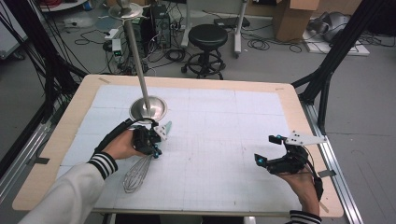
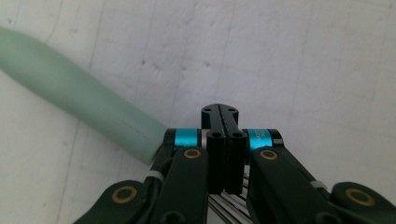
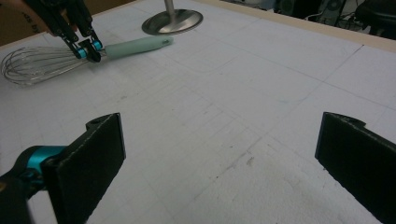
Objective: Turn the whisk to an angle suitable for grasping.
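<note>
A wire whisk (image 1: 134,174) with a pale green handle (image 1: 167,126) lies on the white gridded mat (image 1: 219,140), left of centre. My left gripper (image 1: 154,151) is shut on the whisk's neck, where the wires meet the handle. In the left gripper view the jaws (image 2: 219,122) stand pressed together, the green handle (image 2: 84,102) runs off to the upper left and wires show below. The right gripper view shows that grip (image 3: 88,50) from across the mat, with the whisk (image 3: 42,65) low over it. My right gripper (image 1: 266,149) hovers open at the right, nothing between its pads (image 3: 100,154).
A metal stand with a round base (image 1: 148,108) and a tall pole rises just behind the left gripper, close to the handle's tip. The mat sits on a wooden table (image 1: 299,112). Beyond it are a stool (image 1: 208,35), cables and boxes on the floor.
</note>
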Action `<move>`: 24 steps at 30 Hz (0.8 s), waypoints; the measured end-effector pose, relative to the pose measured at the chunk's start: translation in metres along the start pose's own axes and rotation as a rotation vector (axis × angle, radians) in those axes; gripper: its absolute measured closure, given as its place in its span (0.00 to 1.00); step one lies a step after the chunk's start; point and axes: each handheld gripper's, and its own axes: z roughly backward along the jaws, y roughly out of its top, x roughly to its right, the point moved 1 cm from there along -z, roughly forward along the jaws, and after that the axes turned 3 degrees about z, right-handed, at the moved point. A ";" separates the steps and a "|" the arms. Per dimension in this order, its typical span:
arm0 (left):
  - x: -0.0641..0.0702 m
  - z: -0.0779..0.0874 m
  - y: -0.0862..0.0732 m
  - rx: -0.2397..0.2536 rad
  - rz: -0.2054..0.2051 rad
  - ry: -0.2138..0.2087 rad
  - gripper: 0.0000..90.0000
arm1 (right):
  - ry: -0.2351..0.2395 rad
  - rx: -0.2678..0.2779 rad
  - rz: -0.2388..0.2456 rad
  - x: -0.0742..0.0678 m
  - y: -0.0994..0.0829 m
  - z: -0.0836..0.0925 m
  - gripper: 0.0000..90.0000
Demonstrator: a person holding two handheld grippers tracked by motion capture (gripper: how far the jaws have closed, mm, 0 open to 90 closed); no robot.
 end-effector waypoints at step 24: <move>-0.009 0.016 -0.026 0.011 0.042 0.047 1.00 | -0.001 -0.001 -0.001 0.002 0.000 -0.002 0.01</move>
